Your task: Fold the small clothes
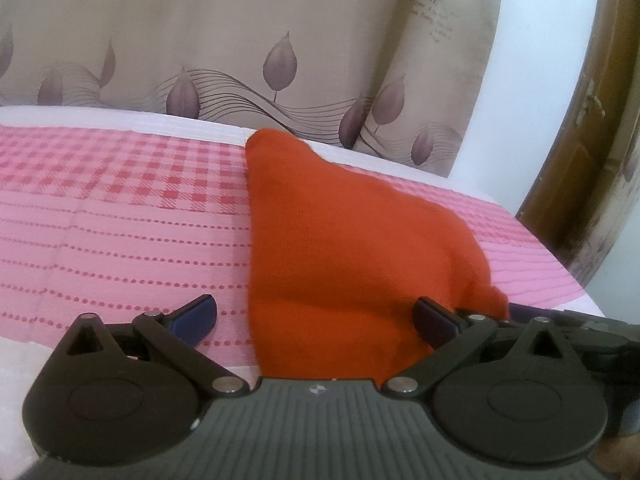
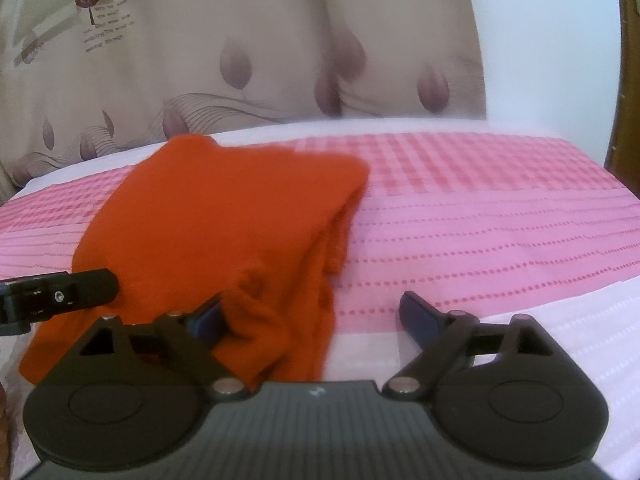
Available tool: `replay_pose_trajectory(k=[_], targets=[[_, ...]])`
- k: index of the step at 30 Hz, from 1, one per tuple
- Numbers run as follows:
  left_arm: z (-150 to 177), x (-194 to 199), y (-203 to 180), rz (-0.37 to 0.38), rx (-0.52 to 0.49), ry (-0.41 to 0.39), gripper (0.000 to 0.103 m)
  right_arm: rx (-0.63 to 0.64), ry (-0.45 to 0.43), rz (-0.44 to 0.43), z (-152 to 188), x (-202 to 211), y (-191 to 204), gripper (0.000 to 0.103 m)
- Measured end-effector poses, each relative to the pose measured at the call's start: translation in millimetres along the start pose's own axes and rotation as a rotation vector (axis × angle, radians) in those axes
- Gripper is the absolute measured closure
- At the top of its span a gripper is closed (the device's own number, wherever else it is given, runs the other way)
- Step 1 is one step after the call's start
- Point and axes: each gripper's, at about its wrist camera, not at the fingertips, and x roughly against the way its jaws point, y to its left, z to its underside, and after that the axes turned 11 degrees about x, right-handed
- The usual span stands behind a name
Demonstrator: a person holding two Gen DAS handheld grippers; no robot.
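Observation:
An orange-red small garment (image 1: 340,248) lies bunched on the pink checked cloth; it also shows in the right wrist view (image 2: 224,220). My left gripper (image 1: 316,320) is open, its jaws wide apart, with the garment's near edge lying between them. My right gripper (image 2: 316,316) is open too, its left finger (image 2: 208,320) touching the garment's crumpled near corner, its right finger over bare cloth. The left gripper's body (image 2: 60,294) shows at the left edge of the right wrist view, beside the garment.
The pink checked and dotted cloth (image 1: 120,216) covers a white bed or table (image 2: 580,340). A beige leaf-patterned curtain (image 1: 240,40) hangs behind it. A white wall and a brown wooden door (image 1: 580,140) stand at the right.

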Motion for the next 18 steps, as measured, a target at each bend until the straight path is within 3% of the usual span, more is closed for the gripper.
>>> replay_pose_trajectory(k=[18], targets=[[-0.1,-2.8,0.6,-0.010,-0.009,0.015,0.000,-0.021,0.008,0.006,0.4,-0.2,-2.5,0.003]])
